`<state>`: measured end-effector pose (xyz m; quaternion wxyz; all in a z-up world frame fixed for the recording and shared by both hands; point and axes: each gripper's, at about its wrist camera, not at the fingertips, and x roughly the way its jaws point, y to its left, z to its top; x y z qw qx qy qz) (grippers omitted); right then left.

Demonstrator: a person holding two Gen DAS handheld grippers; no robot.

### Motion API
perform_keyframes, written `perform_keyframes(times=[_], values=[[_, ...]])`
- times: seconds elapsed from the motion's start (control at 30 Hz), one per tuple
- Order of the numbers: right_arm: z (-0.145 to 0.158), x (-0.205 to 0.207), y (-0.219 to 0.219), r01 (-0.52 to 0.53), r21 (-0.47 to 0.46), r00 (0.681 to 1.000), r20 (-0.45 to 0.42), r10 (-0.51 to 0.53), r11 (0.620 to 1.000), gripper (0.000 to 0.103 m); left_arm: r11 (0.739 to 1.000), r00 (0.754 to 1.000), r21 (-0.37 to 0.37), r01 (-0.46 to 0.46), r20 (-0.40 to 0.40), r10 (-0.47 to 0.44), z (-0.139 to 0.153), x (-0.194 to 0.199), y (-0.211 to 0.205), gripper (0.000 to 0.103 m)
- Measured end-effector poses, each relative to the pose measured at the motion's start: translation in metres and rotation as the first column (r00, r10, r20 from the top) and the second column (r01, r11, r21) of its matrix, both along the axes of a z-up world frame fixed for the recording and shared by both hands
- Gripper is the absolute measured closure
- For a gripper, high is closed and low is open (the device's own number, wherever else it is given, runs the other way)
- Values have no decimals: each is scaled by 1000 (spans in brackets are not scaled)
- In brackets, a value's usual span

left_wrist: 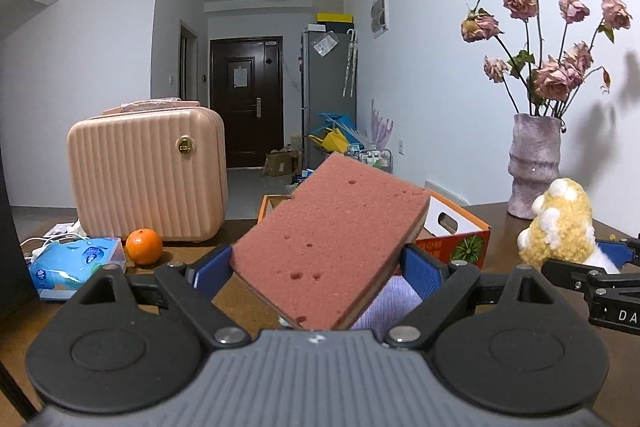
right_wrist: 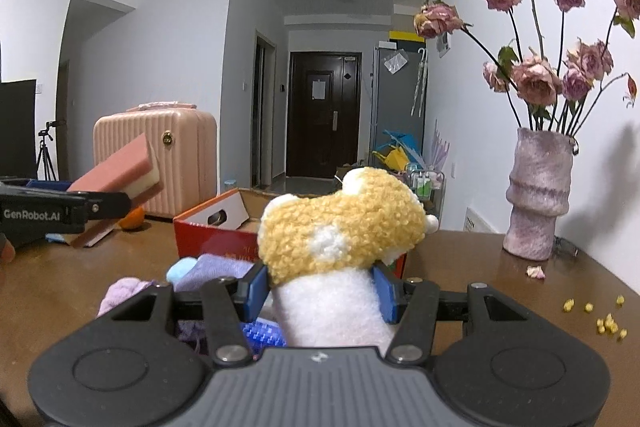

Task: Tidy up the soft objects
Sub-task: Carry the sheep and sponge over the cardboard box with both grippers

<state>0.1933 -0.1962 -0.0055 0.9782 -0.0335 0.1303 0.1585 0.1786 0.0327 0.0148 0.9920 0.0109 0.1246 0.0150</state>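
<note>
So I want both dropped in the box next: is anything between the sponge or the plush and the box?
Nothing visible. The sponge and plush are held above the table, with the open box just beyond them.

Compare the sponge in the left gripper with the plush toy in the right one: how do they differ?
The sponge is a flat pink slab with a pale layer underneath; the plush toy is rounded, with fuzzy yellow wool over a white stem. The sponge is held tilted, its far end raised; the plush toy stands roughly upright. The left gripper stands wider on the sponge than the right gripper on the toy. Both are clamped and lifted off the table.
</note>
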Motion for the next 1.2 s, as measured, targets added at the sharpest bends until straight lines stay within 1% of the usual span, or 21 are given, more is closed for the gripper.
perform_keyframes(times=[0.27,0.57,0.9,1.2], values=[[12,24,7,0,5,1000,16,0,1000,50,1000,1000,-20,-3,14,3,10,18,-2,12],[19,53,15,4,-4,1000,27,-4,1000,50,999,999,-40,-23,25,24,19,48,-4,12],[17,98,18,2,-15,1000,3,-2,1000,50,998,998,-46,-47,33,49,22,90,-2,12],[16,139,18,11,-37,1000,-9,-11,999,50,998,998,-31,-57,23,57,20,124,-1,12]])
